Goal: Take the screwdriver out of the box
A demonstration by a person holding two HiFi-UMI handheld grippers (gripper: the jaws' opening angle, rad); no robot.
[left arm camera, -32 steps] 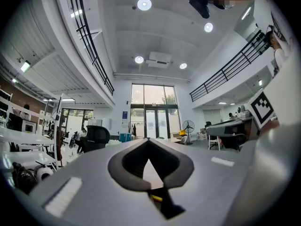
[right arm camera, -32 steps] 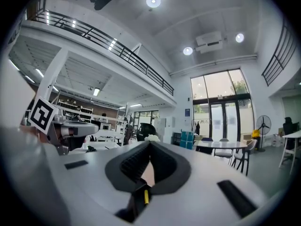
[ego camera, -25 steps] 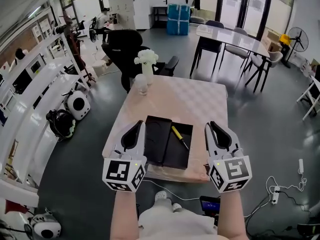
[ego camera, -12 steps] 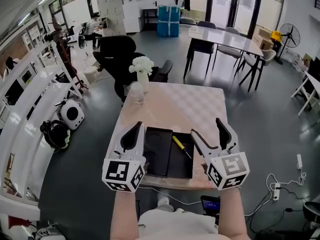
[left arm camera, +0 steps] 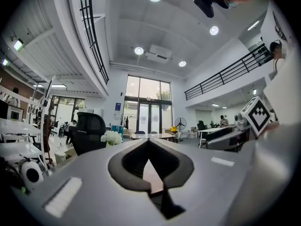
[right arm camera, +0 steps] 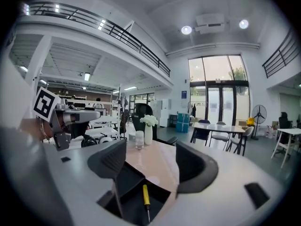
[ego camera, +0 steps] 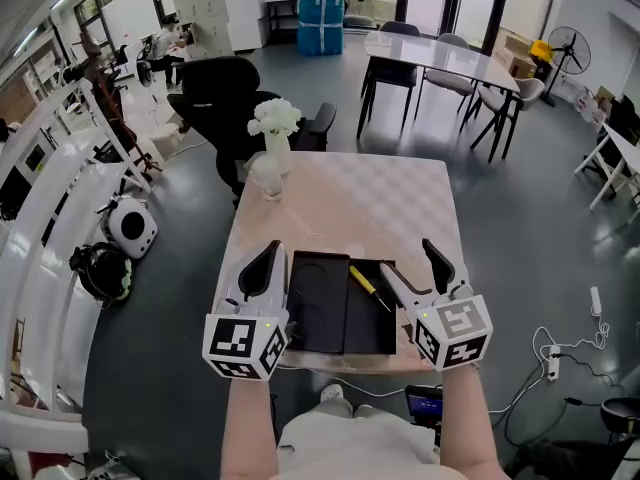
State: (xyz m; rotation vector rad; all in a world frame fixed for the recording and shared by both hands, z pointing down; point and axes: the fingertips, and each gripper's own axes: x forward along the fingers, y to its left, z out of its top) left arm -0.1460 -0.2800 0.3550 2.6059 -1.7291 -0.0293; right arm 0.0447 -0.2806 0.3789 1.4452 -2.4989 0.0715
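A shallow black box lies open near the front edge of the pink table, its flat lid half to the left. A screwdriver with a yellow handle rests slantwise in the right half, its metal tip pointing toward me. My right gripper is open and empty just right of the box; in the right gripper view the screwdriver lies low between its spread jaws, apart from them. My left gripper hovers at the box's left edge, shut and empty.
A vase of white flowers and a drinking glass stand at the table's far left corner. A black office chair is behind them. A grey table with chairs stands at the back right. White shelving runs along the left.
The right gripper's jaws went from shut to wide open. Both grippers moved forward and lower, closer to the box's two sides.
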